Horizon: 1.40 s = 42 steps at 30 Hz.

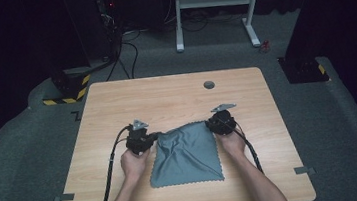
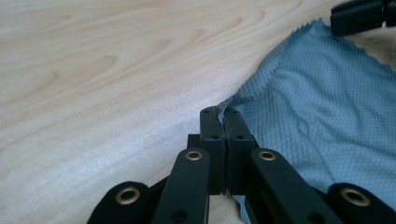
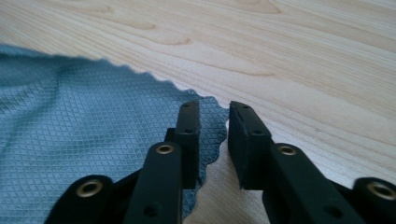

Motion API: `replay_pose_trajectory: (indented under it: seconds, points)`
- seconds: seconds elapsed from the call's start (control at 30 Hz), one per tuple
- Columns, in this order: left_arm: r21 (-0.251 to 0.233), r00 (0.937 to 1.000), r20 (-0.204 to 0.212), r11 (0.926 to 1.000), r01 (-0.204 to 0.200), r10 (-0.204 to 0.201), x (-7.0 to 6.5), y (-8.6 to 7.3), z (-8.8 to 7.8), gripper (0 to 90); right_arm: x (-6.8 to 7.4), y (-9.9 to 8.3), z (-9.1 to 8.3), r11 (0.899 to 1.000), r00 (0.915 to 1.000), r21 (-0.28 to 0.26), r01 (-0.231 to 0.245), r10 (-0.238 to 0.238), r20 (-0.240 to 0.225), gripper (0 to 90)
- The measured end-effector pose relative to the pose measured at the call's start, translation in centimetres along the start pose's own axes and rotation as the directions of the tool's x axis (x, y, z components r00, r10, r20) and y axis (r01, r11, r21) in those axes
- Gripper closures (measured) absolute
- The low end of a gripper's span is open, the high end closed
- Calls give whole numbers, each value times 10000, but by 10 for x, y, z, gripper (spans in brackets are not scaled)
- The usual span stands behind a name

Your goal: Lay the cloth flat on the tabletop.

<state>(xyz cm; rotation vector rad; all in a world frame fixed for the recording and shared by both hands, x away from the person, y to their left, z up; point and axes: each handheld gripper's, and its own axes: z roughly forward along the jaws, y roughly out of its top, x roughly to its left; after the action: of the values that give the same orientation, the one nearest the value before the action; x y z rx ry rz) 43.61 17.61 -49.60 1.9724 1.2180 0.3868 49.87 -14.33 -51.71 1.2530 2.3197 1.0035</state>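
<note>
One wide table (image 1: pixel 176 93) takes the middle of the high view, its far half bare wood and its left and right margins bare too, so there is open room on every side of the work. Dark floor (image 1: pixel 15 148) runs around it, with a white frame (image 1: pixel 214 1) at upper centre. On the near half lies the cloth (image 1: pixel 188 155), blue-grey with pinked edges; its near edge sits flat just short of the table's near edge, while the far edge is rumpled and drawn between the two tools. Left gripper (image 1: pixel 151 136) is at the cloth's far left corner; in its own view (image 2: pixel 223 122) the jaws are clenched together on that corner, the fabric pinched in the seam between them. Right gripper (image 1: pixel 213 125) is at the far right corner; in its own view (image 3: pixel 214 122) the jaws stand apart, released, the scalloped corner lying under the gap with bare wood to the right
</note>
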Motion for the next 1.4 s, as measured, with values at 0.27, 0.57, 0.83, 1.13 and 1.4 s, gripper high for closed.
replay_pose_trajectory:
  seconds: [0.27, 0.57, 0.83, 1.13, 1.4]
  points:
    - [336, 9994, -138, 9989, 322, -318, 13, 8, 7, 885, 5, 1, 2, 9991, 9990, 102, 423, -424, 140, 900]
    - [441, 9996, -272, 9989, 125, -113, 13, 17, 14, 882, 1, 4, -14, 9980, 9984, -441, 460, -446, 335, 900]
    - [713, 9987, -411, 9969, 326, -297, 21, 24, 23, 883, -4, 3, -13, 9994, 9986, -261, 246, -233, 483, 900]
    - [1058, 9959, -813, 9932, 492, -407, 29, 24, 35, 877, -5, 5, -4, 9999, 9983, -79, 142, -137, 569, 900]
    - [1109, 9927, -1123, 9922, 574, -448, 31, 22, 41, 833, -5, 9, 6, 9996, 9974, 268, 63, -82, 718, 895]
